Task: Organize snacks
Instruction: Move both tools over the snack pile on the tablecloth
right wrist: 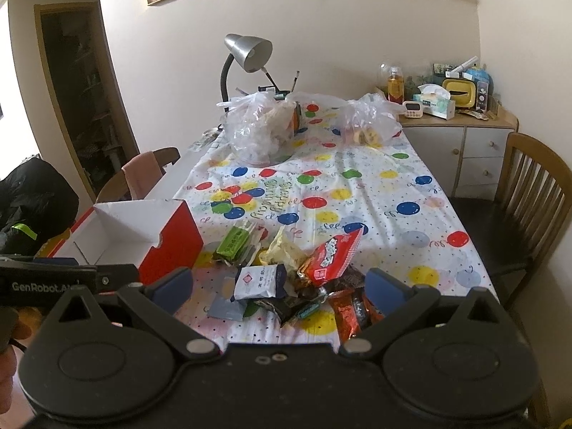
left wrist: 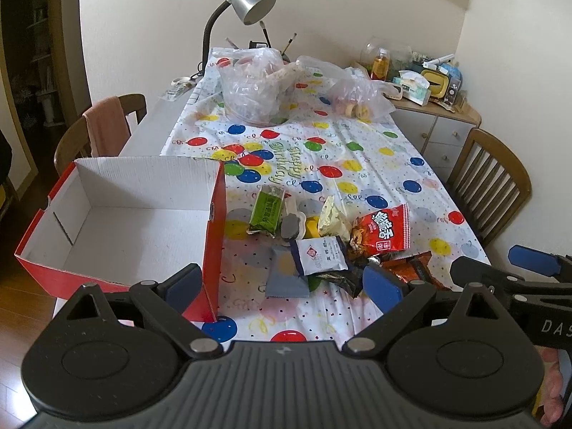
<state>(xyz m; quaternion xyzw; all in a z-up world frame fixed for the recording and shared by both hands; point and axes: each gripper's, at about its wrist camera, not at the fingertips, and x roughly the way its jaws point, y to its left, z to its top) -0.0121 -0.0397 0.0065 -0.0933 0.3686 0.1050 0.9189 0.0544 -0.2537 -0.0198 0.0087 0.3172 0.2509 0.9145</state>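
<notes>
Both tools, left [left wrist: 282, 286] and right [right wrist: 279, 287], gape over crinkly foil snack packets [left wrist: 332, 243].

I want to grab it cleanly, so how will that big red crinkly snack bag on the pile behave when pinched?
The red foil snack bag looks puffed, so it is probably light and will crumple under a claw. Its glossy film may slip. It lies atop other packets, so lifting it may shift them.

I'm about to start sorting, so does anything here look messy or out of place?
Yes: the snack packets lie in a loose, overlapping heap on the tablecloth beside the red box, which holds nothing. Nothing looks spilled or torn.
</notes>
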